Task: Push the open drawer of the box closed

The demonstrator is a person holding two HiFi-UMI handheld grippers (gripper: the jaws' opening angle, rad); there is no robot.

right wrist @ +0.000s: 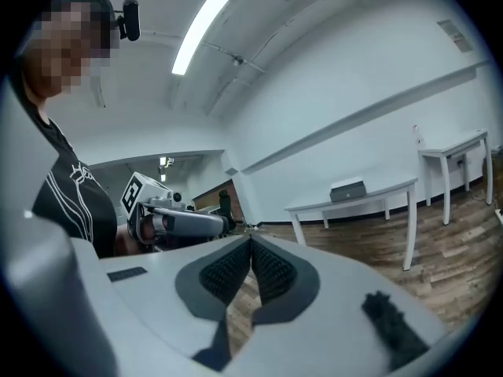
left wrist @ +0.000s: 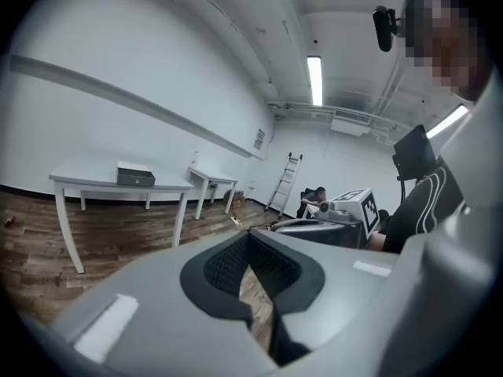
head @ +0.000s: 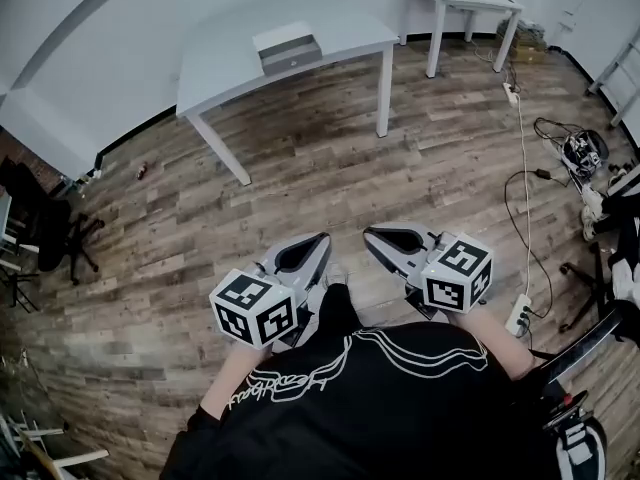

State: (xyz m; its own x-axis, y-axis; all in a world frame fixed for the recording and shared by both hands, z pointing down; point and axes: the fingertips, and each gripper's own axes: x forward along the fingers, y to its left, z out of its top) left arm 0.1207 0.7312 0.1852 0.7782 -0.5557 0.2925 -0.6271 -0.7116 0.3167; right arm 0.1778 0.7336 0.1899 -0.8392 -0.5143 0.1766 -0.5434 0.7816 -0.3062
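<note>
I stand on a wood floor (head: 330,168) with a tool in each hand, held low in front of my body. The left tool (head: 322,238) is clenched, its pads meeting at the tips with nothing between them. The right tool (head: 368,233) is clenched and empty too. The two tips angle slightly toward each other.

The box (head: 288,48) sits on a white table (head: 230,63) well ahead of both tools, far beyond reach from here. Its long side runs across my line of approach. Its grey drawer (head: 292,58) faces back toward the tools, so I judge the push must go straight away from me. From this far I cannot tell how far the drawer stands out.

The box lies ahead and a little to the left of both tips. The left tool looks slightly nearer, though the difference is small. Neither tool points at it: it sits left of where the left tool aims and right of where the right tool aims.
</note>
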